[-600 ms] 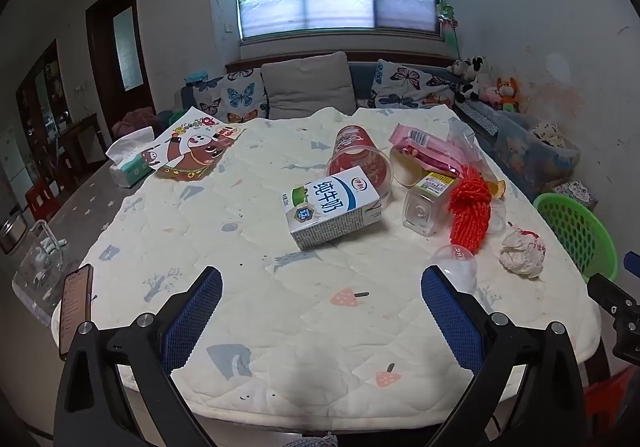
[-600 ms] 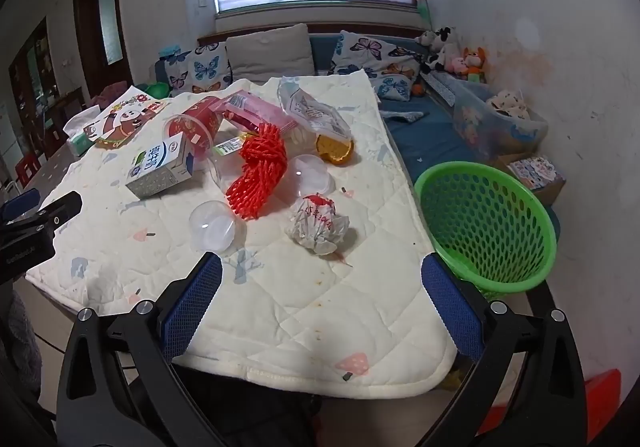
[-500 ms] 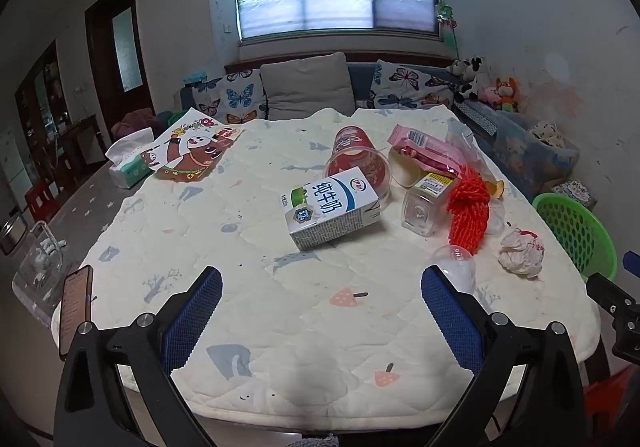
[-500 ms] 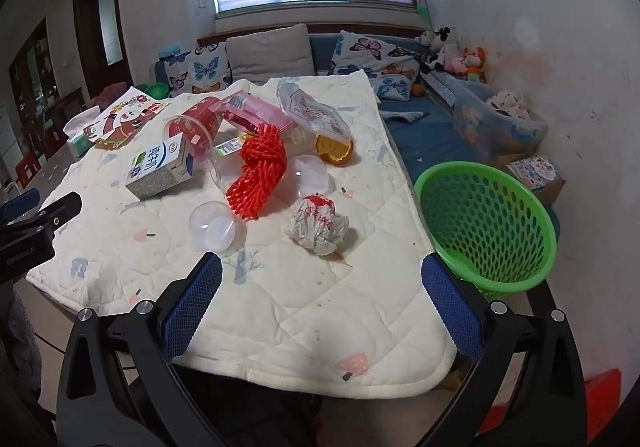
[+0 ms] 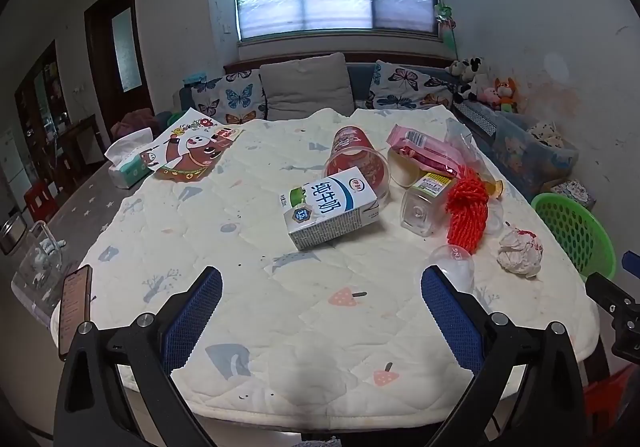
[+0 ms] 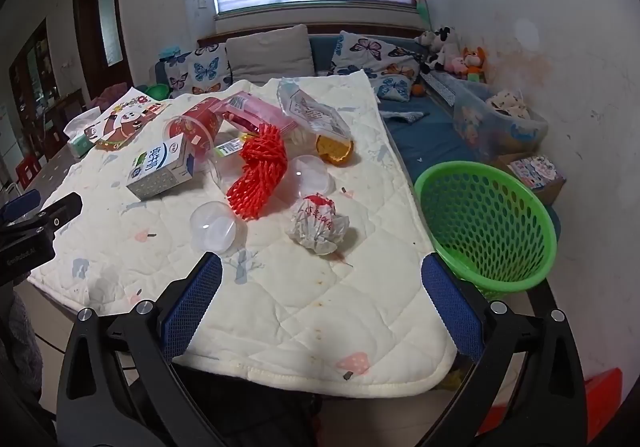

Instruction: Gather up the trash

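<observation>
Left gripper (image 5: 321, 301): lower frame, fingers (image 5: 192, 317) spread wide, holding nothing, above the near edge of the worktop (image 5: 280, 311).
Right gripper (image 6: 321, 301): lower frame, fingers (image 6: 450, 311) spread wide, holding nothing; its bodywork is cut off at the frame bottom.
Trash, centre frame on the quilted cover:
- milk carton (image 5: 332, 207), on its side, resting against a red cup (image 5: 358, 163) also on its side.
- red net (image 6: 260, 175), draped over a clear jar (image 5: 420, 203) that it partly hides.
- crumpled paper (image 6: 318, 225), apart from the rest, right of centre.
- clear dome lids (image 6: 214, 225), hard to make out.
- pink packet (image 5: 420, 151) and clear bag (image 6: 314, 115), behind.
Green basket (image 6: 486, 219): right of frame, beside the worktop edge; its base is hidden.
Phone (image 5: 74, 307): lower left, at the worktop edge.
</observation>
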Demonstrator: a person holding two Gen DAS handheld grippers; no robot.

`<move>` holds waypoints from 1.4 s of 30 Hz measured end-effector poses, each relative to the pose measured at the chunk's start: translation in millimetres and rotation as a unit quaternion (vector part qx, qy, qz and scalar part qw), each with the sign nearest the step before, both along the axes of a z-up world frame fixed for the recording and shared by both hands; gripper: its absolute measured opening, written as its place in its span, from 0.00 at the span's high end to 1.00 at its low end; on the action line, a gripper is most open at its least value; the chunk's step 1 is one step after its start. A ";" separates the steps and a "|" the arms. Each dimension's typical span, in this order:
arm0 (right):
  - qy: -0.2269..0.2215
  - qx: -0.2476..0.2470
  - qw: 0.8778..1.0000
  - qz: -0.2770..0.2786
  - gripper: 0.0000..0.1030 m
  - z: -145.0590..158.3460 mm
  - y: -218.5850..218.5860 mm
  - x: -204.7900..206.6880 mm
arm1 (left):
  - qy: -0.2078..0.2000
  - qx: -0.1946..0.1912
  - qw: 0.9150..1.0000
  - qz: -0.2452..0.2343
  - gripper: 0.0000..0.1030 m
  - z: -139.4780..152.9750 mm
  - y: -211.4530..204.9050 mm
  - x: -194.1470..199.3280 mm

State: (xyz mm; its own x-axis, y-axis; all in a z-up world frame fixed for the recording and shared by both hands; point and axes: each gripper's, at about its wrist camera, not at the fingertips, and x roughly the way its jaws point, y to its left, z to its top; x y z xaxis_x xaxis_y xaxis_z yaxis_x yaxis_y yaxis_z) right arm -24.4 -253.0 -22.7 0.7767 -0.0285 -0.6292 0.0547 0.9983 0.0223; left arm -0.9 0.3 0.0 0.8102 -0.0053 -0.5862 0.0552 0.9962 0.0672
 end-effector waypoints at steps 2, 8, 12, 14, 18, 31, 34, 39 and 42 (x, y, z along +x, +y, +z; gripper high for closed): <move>0.001 0.001 1.000 0.001 0.04 -1.6 -0.5 0.4 | 0.001 0.000 1.000 0.000 0.06 0.3 0.2 -0.3; 0.001 0.001 1.000 0.001 0.04 -0.3 -1.0 1.5 | 0.001 0.000 1.000 0.000 0.06 0.5 -5.0 -2.6; 0.002 0.002 1.000 0.001 0.04 -0.7 -1.3 2.2 | 0.001 0.000 1.000 0.000 0.06 0.5 -5.3 -2.7; 0.001 0.001 1.000 0.001 0.04 -0.6 -1.2 0.1 | 0.001 0.000 1.000 0.000 0.06 0.4 -4.6 -2.2; 0.002 0.001 1.000 0.000 0.04 -1.1 -1.3 1.2 | 0.001 0.000 1.000 -0.001 0.06 0.4 -5.3 -2.8; 0.002 0.000 1.000 0.000 0.04 -2.1 -2.1 3.0 | 0.002 0.000 1.000 0.000 0.06 0.2 -4.7 -2.0; 0.002 0.002 1.000 0.001 0.04 -2.4 -2.6 3.7 | 0.003 0.001 1.000 -0.001 0.06 -1.3 -6.3 -3.4; 0.003 0.001 1.000 0.000 0.04 -3.6 -3.8 4.6 | 0.000 0.002 1.000 -0.003 0.06 -2.9 -10.4 -3.7; 0.003 0.001 1.000 0.001 0.04 -3.4 -4.3 5.0 | 0.002 0.001 1.000 -0.007 0.06 -8.8 -11.5 7.7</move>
State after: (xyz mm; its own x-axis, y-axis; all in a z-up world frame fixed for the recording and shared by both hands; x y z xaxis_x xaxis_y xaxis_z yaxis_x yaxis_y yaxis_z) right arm -19.3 -257.4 -26.2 0.7724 -0.0264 -0.6346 0.0538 0.9983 0.0239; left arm 6.8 -11.2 -8.8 0.8082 -0.0154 -0.5887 0.0693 0.9952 0.0691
